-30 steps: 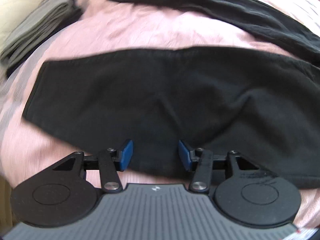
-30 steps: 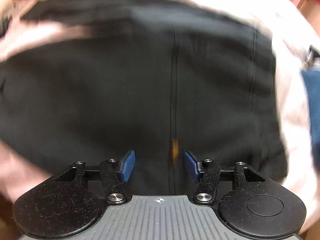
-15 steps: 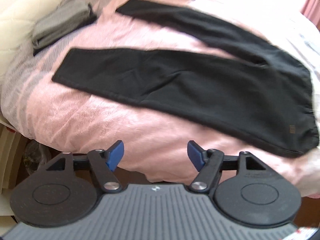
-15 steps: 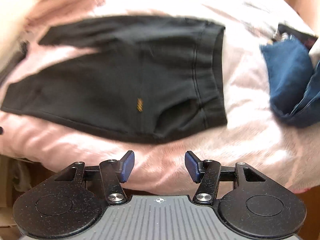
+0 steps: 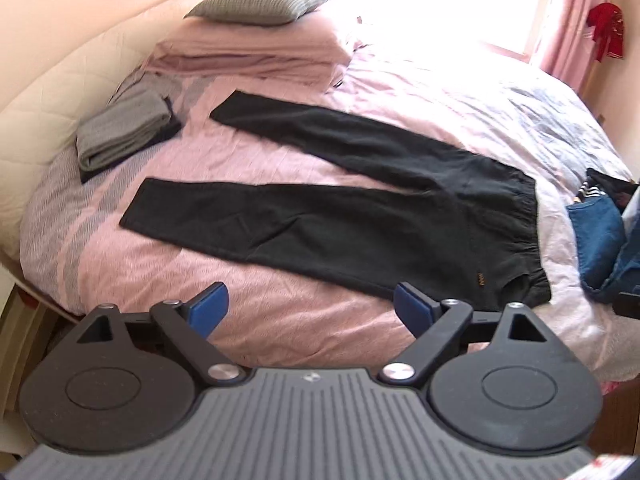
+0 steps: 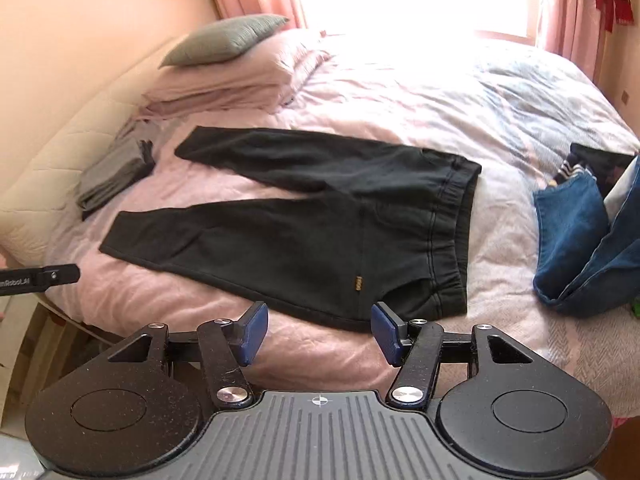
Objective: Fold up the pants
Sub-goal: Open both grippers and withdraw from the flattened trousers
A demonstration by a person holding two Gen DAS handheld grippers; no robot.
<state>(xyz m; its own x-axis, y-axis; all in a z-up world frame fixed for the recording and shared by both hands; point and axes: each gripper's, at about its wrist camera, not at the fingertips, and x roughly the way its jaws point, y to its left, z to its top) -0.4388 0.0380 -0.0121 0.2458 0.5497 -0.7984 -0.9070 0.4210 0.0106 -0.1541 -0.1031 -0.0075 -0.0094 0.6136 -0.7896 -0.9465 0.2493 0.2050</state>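
1. Bedroom with pink curtains and a bright window; a bed (image 5: 280, 160) under a pink duvet carries everything in view
2. Black pants (image 5: 360, 216) lie flat across the middle of the duvet, legs spread in a V toward the headboard side, elastic waistband toward the blue jeans (image 5: 600, 248) at the right edge; no fold is made yet
3. Folded grey garment (image 5: 124, 132) sits near the far leg's cuff, beside the pillows (image 5: 256, 4)
4. Left hand-held gripper (image 5: 312, 308): raised above the near edge of the bed, tilted steeply downward, jaws opening with nothing between them; blue pads (image 5: 208, 308) clear of the cloth
5. Right hand-held gripper (image 6: 318, 334): likewise high and tilted down, released and empty, looking onto the waistband corner and the small orange label (image 6: 357, 282)
6. Risk, judged: pinching only the top layer at a cuff or the waistband would let the lower layer drag and bunch as one leg is laid over the other
7. Risk, judged: the soft, rumpled duvet may be caught together with the pants, so the cover lifts too
8. Risk, judged: unequal lift by the two hands would skew the seams, and the far leg could sweep against the grey garment
9. Risk, judged: the jeans lie near the waistband and could be snagged
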